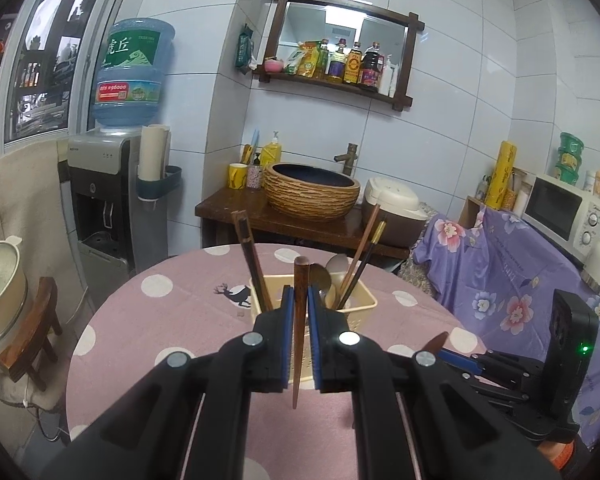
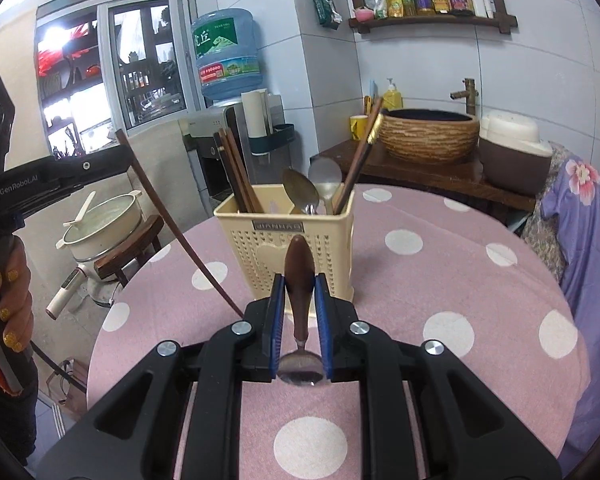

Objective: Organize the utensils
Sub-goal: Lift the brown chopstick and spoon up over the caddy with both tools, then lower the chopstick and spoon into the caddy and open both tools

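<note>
A: What was the left tool (image 1: 298, 300) doing?

B: It was clamped on a single brown chopstick (image 1: 299, 320), held upright between the blue pads, its thin end pointing down at 6 o'clock over the pink dotted tabletop (image 1: 160, 320).

A: And the right tool (image 2: 300, 296)?

B: Closed around the brown handle of a spoon (image 2: 299, 280). The handle pointed up toward 12 o'clock and the metal bowl hung at the bottom, between the tool's arms.

A: Where was the holder?

B: The cream utensil holder (image 2: 260, 252) stood on the tabletop straight ahead of the right tool, at 12 o'clock, just beyond the spoon handle. In the left wrist view it sat right behind the gripped chopstick.

A: What was in it?

B: Dark chopsticks (image 2: 236, 176) leaned toward 11 o'clock, another pair (image 2: 360, 156) toward 1 o'clock, and two spoons (image 2: 300, 194) stood in the middle.

A: Could the left tool be seen from the right side?

B: Yes, at 9 o'clock, with its chopstick slanting down toward the tabletop.
</note>
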Demonstrator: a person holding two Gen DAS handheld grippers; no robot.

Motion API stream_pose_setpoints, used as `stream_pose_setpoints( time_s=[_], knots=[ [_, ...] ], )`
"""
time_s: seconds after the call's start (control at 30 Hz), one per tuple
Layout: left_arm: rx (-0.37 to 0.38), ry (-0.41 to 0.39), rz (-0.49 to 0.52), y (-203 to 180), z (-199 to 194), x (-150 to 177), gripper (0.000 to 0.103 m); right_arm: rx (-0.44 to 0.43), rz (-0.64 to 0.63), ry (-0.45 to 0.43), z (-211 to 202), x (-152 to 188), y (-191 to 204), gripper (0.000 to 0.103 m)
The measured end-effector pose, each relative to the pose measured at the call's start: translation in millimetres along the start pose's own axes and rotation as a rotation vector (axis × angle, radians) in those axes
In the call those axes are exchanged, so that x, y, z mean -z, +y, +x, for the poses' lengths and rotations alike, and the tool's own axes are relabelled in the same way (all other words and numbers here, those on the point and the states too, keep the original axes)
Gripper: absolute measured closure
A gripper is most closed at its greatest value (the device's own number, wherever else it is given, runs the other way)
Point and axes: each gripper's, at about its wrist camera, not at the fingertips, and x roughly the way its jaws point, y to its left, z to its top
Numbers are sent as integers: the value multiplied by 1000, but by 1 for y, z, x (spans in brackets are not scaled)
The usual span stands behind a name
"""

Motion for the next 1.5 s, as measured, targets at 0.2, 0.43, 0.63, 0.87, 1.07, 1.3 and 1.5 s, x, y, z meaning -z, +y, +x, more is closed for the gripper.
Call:
stream_pose_setpoints(
  time_s=[0.2, 0.43, 0.63, 0.87, 1.07, 1.3, 1.5],
  knots=[
    [51, 6, 9, -5, -2, -20, 95, -7, -43, 1, -5, -24, 12, 87],
    [82, -34, 19, -11, -10, -56, 95, -47, -47, -26, -12, -61, 19, 87],
    [96, -86, 2, -11, -14, -109, 95, -26, -73, -73, -15, -113, 26, 87],
    [55, -139, 10, -12, -1, -158, 95, 25, -82, -114, -2, -168, 25, 87],
    [42, -114, 0, -5, 29, -142, 95, 63, -73, -116, 31, -156, 16, 87],
    [-7, -65, -1, 5, 65, -93, 95, 78, -51, -56, 76, -117, 9, 87],
    [-30, -23, 10, 13, 83, -56, 95, 72, -40, -17, 95, -87, 6, 89]
  ],
)
